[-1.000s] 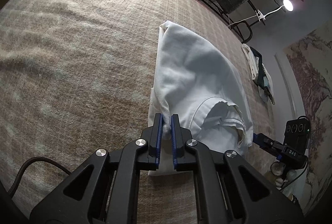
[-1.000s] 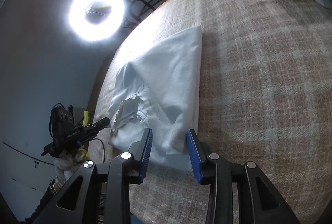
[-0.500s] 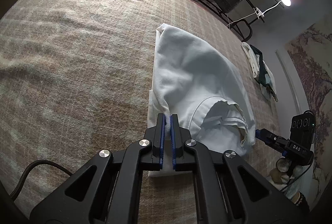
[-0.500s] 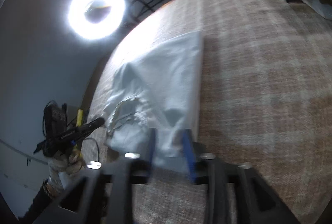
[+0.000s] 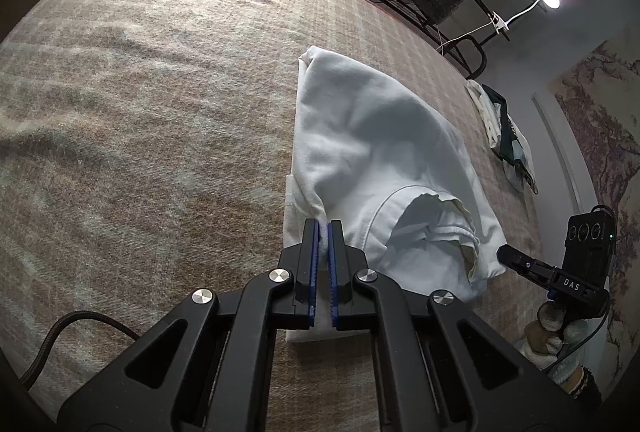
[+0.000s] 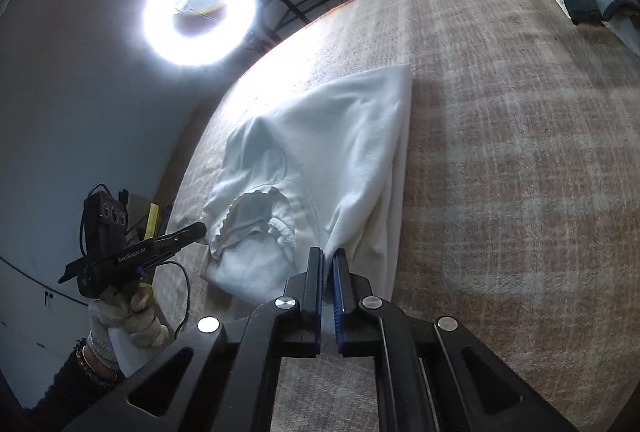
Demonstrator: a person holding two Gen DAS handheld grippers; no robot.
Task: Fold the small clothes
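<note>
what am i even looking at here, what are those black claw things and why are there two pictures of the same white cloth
There is no robot here. A person holds a two-finger clamp in each hand, and each clamp carries a wide-angle camera looking along its fingers, so you get two views of one scene.

The left gripper is seen from its own camera; the right gripper from the other. Each also shows at the edge of the other's picture, held in a gloved hand.

On the plaid blanket lies a white garment, partly folded. Both clamps are shut on its near edge. A small pile of other clothes sits further off, and a ring light shines behind.
</note>
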